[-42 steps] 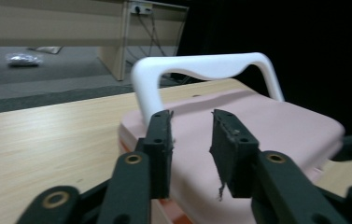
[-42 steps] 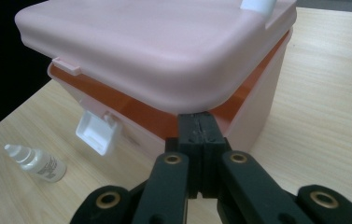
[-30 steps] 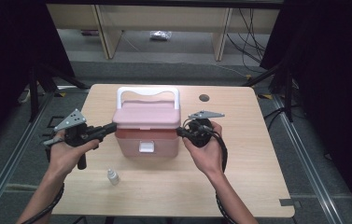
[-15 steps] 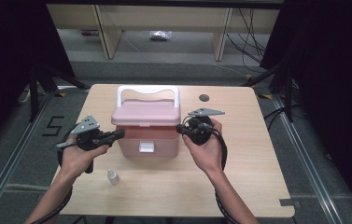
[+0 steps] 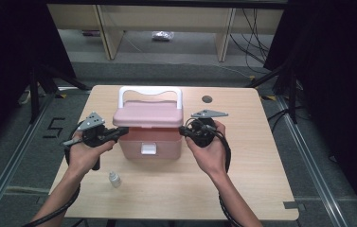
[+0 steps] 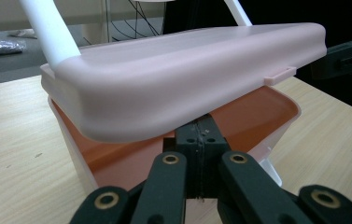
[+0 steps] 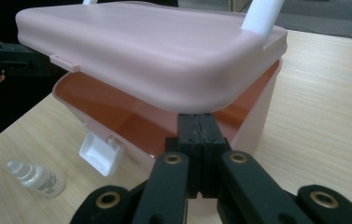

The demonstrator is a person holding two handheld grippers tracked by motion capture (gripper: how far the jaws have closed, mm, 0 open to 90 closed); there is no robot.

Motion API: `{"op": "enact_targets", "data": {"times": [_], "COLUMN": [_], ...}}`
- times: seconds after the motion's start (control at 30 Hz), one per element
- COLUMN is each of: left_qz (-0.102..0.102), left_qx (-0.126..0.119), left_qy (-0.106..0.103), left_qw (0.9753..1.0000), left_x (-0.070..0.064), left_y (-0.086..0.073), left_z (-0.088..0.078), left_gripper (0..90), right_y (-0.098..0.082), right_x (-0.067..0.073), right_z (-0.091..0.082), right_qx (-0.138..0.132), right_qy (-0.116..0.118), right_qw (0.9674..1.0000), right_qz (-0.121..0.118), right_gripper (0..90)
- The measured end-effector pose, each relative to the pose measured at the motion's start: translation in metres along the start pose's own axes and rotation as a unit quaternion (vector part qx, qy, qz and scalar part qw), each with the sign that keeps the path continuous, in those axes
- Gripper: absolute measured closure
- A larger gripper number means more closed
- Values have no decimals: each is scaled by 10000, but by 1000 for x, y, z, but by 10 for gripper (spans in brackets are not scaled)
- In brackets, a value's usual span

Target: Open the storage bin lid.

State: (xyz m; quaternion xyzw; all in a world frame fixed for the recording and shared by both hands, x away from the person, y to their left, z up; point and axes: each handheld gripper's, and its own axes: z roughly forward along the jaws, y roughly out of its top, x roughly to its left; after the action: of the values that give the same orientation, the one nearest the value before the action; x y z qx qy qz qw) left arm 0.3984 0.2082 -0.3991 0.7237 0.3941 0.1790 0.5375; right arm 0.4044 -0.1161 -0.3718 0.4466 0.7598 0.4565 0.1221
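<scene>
A pink box (image 5: 159, 142) with a white handle (image 5: 150, 91) stands mid-table. Its lid (image 5: 148, 115) sits slightly raised at the front, so the orange inside shows beneath it. The white latch (image 5: 148, 149) hangs undone. My left gripper (image 5: 123, 130) is shut and empty, its tip tucked under the lid's left edge. My right gripper (image 5: 182, 130) is also shut, its tip under the lid's right edge. In the left gripper view the closed jaws (image 6: 203, 127) reach just beneath the lid (image 6: 187, 79). The right gripper view shows the same: closed jaws (image 7: 200, 122) under the lid (image 7: 150, 46).
A small clear dropper bottle (image 5: 114, 179) lies on the wooden table (image 5: 252, 165) in front of the box's left corner, near my left forearm. A round cable hole (image 5: 207, 99) lies behind the box at the right. Dark stands flank the table.
My left gripper has moved right and slightly down, in to the box's left side, its tip now under the lid edge. The right gripper has kept still.
</scene>
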Motion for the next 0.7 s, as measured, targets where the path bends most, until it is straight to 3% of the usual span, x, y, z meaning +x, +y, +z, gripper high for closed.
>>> {"op": "enact_targets", "data": {"times": [0.03,0.07,0.1,0.13,0.2,0.27,0.37,0.4,0.43,0.7], "left_qz": [-1,-5,1,10,3,22,32,38,41,17], "left_qx": [-2,-12,-30,-40,-49,-65,-84,-96,-98,-167], "left_qy": [-4,6,10,-11,4,-2,9,7,13,40], "left_qw": [10000,10000,10000,10000,10000,10000,10000,9999,9999,9999], "left_x": [0,0,0,0,0,0,-1,0,0,1], "left_y": [0,1,2,3,4,6,9,10,11,14], "left_z": [0,0,0,1,1,1,0,1,1,2], "left_gripper": [897,897,897,897,897,897,897,897,897,897], "right_y": [0,-1,-2,-4,-6,-7,-8,-9,-10,-18], "right_x": [-1,2,1,3,7,10,12,14,16,26], "right_z": [0,-1,-1,-1,0,1,4,5,7,17], "right_qx": [7,22,29,19,47,82,101,128,137,275], "right_qy": [6,-22,27,16,103,150,194,190,226,294], "right_qw": [10000,10000,9999,10000,9997,9997,9993,9995,9990,9984], "right_qz": [-92,18,-124,-71,-212,-150,-293,-214,-347,-389], "right_gripper": [900,900,900,900,900,900,900,900,900,900]}}
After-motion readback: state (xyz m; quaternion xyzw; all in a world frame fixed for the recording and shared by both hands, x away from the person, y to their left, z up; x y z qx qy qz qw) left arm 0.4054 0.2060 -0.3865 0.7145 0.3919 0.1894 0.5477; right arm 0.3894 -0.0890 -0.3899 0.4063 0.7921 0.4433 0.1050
